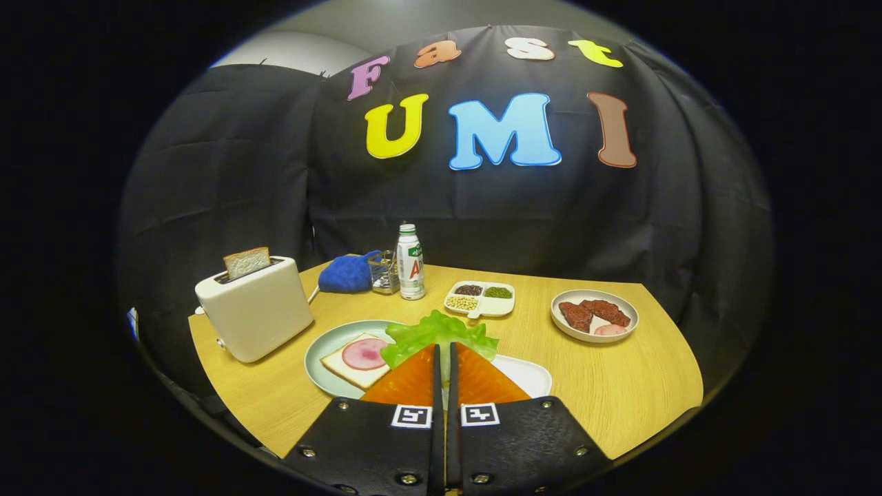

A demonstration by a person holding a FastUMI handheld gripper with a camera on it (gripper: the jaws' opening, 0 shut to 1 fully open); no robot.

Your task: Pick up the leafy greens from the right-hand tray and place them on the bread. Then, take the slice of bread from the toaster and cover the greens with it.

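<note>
The gripper (pixel 444 355) has its fingers drawn close together on the leafy greens (pixel 439 333), the leaf fanning out past the tips; it appears pinched and carried above the table (pixel 620 393), over the gap between two plates. Far left stands the toaster (pixel 256 313), a slice of bread (pixel 247 262) upright in its slot, well apart from the fingers. Next, the round plate (pixel 327 344) carries the bread (pixel 355 365) with a pink ham slice (pixel 365 353) on top, just left of the fingers; the greens are not on it. Under and right of the fingers lies the white tray (pixel 527 375). Beyond are a bottle (pixel 411 262), a divided dish (pixel 481 298) and a plate of meat (pixel 594 315). The grip suits carrying the leaf leftward to the bread.
</note>
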